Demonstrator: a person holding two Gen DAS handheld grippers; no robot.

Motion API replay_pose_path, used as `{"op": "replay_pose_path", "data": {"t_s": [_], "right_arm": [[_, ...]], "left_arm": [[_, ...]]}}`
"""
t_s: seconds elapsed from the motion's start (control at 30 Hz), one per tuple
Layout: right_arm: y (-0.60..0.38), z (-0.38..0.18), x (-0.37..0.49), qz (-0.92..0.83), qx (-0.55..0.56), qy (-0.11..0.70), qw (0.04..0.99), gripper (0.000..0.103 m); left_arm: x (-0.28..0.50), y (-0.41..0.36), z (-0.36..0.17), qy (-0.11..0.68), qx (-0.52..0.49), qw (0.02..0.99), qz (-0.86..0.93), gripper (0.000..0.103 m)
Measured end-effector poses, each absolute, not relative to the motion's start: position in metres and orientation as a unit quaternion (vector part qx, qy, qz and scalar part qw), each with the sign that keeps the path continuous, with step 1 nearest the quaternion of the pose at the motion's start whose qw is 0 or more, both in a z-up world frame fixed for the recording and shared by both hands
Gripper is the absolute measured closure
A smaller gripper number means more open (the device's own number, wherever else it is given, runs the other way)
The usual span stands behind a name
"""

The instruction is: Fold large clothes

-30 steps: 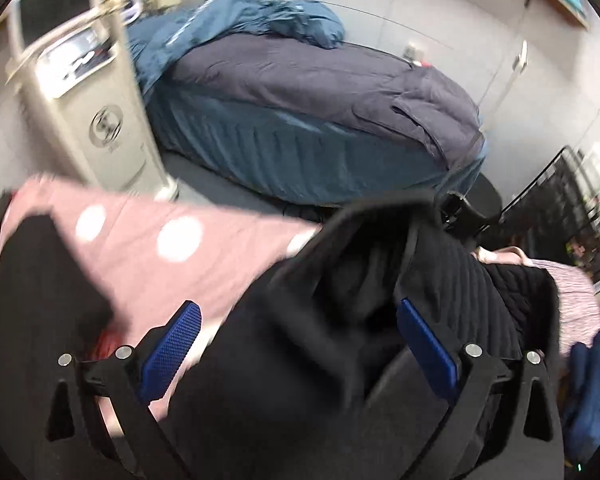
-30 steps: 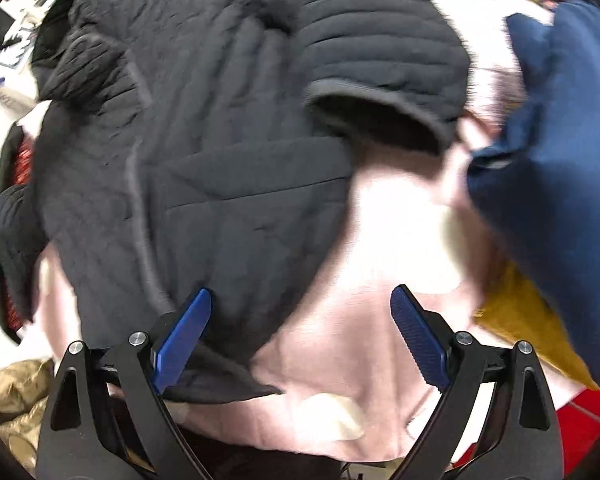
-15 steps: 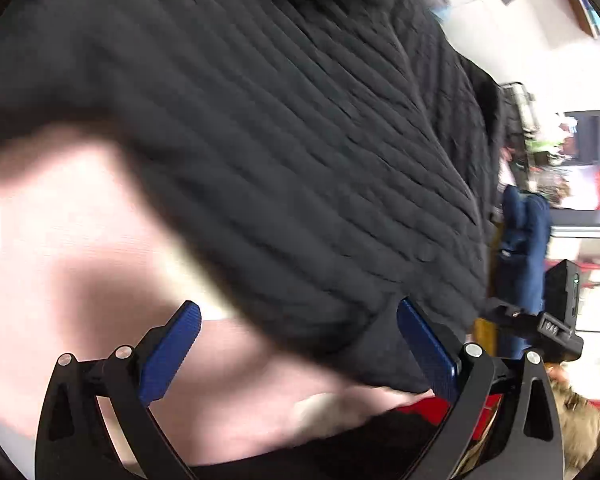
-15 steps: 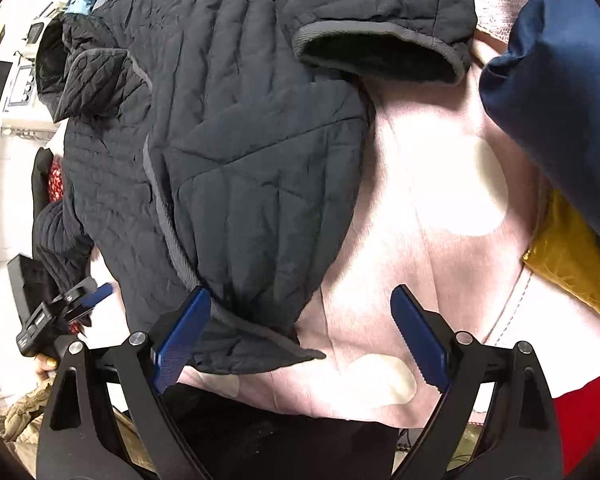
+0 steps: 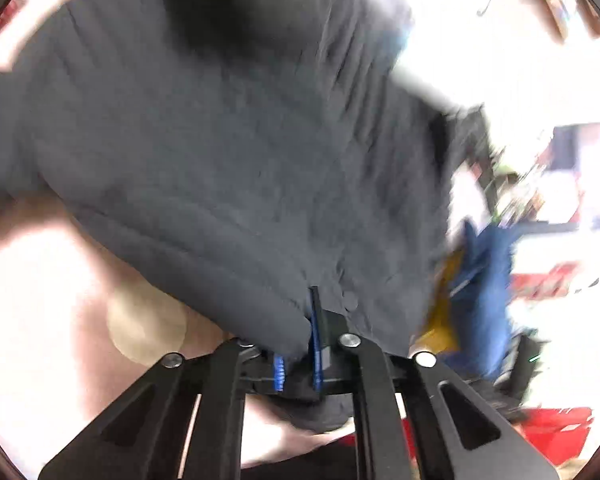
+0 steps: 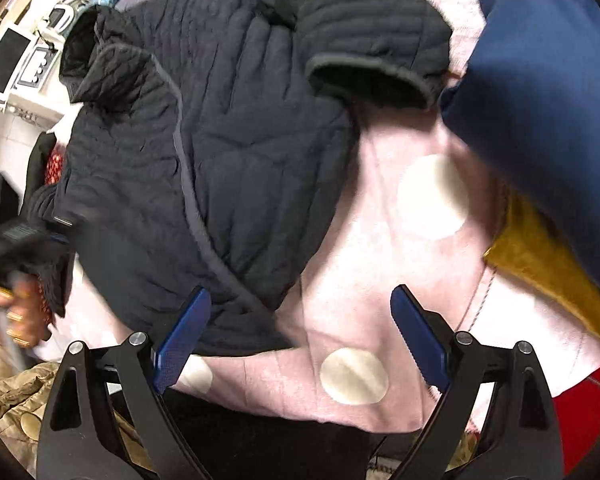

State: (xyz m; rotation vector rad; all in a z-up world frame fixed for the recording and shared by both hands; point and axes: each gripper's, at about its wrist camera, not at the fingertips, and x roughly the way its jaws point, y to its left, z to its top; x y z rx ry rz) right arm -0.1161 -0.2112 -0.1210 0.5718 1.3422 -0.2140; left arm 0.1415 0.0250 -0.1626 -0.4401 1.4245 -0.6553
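A black quilted jacket (image 6: 228, 152) lies spread on a pink sheet with white dots (image 6: 380, 280). One sleeve cuff (image 6: 368, 76) is folded over its upper right. My left gripper (image 5: 298, 344) is shut on the jacket's hem (image 5: 284, 320), and the jacket (image 5: 220, 140) fills the left wrist view, blurred. That gripper also shows at the left edge of the right wrist view (image 6: 24, 236), at the jacket's left side. My right gripper (image 6: 296, 344) is open and empty, over the jacket's lower edge and the sheet.
A dark blue garment (image 6: 540, 92) and a mustard-yellow cloth (image 6: 548, 264) lie at the right on the sheet. A tan quilted garment (image 6: 16, 400) lies at the lower left. A white appliance with a screen (image 6: 12, 60) stands at the far left.
My left gripper went from open to shut on the jacket's hem after dropping down close to the jacket. My right gripper stayed open, with the view shifting slightly.
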Motion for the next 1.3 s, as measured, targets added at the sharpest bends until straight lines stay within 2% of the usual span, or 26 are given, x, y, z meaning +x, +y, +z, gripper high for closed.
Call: {"op": "replay_pose_path", "data": {"t_s": [0.07, 0.17, 0.27, 0.43, 0.53, 0.7, 0.73, 0.77, 0.8, 0.83, 0.87, 0.97, 1.03, 1.2, 1.3], "right_arm": [[-0.214, -0.114, -0.116, -0.103, 0.245, 0.600, 0.754, 0.013], [-0.210, -0.114, -0.108, -0.099, 0.208, 0.601, 0.766, 0.013], [-0.190, -0.119, -0.088, -0.077, 0.131, 0.602, 0.784, 0.013], [-0.167, -0.133, -0.045, -0.030, 0.066, 0.582, 0.810, 0.013], [-0.180, -0.151, -0.019, -0.027, 0.106, 0.575, 0.811, 0.013], [-0.209, -0.199, 0.010, -0.007, 0.266, 0.583, 0.768, 0.013], [-0.209, -0.204, 0.011, -0.004, 0.285, 0.582, 0.761, 0.021], [-0.206, -0.209, 0.012, 0.009, 0.306, 0.582, 0.753, 0.047], [-0.202, -0.211, 0.012, 0.024, 0.316, 0.584, 0.747, 0.058], [-0.197, -0.207, 0.013, 0.034, 0.323, 0.584, 0.744, 0.076], [-0.195, -0.199, 0.011, 0.040, 0.333, 0.580, 0.742, 0.087], [-0.196, -0.156, -0.002, 0.097, 0.386, 0.541, 0.740, 0.092], [-0.207, -0.101, -0.027, 0.150, 0.428, 0.499, 0.739, 0.094], [-0.238, 0.001, -0.072, 0.209, 0.434, 0.467, 0.742, 0.094], [-0.244, 0.001, -0.073, 0.185, 0.393, 0.494, 0.754, 0.091]], "left_arm": [[0.165, 0.048, -0.112, 0.584, -0.208, 0.730, -0.288, 0.095], [0.205, 0.075, -0.070, 0.542, -0.231, 0.765, -0.261, 0.095], [0.234, 0.078, -0.048, 0.525, -0.200, 0.796, -0.228, 0.095], [0.250, 0.054, -0.052, 0.538, -0.159, 0.797, -0.223, 0.095], [0.246, 0.065, -0.057, 0.550, -0.166, 0.791, -0.210, 0.095], [0.244, 0.074, -0.074, 0.561, -0.173, 0.784, -0.200, 0.095], [0.244, 0.074, -0.075, 0.563, -0.173, 0.783, -0.198, 0.095], [0.241, 0.077, -0.074, 0.564, -0.176, 0.782, -0.197, 0.095], [0.239, 0.081, -0.075, 0.567, -0.180, 0.779, -0.197, 0.095], [0.235, 0.083, -0.074, 0.570, -0.183, 0.777, -0.196, 0.095], [0.232, 0.086, -0.073, 0.571, -0.182, 0.776, -0.195, 0.095], [0.215, 0.093, -0.059, 0.574, -0.149, 0.782, -0.190, 0.095], [0.202, 0.102, -0.041, 0.581, -0.140, 0.780, -0.186, 0.095], [0.187, 0.120, 0.006, 0.577, -0.127, 0.781, -0.202, 0.094], [0.194, 0.109, -0.015, 0.595, -0.106, 0.768, -0.209, 0.084]]}}
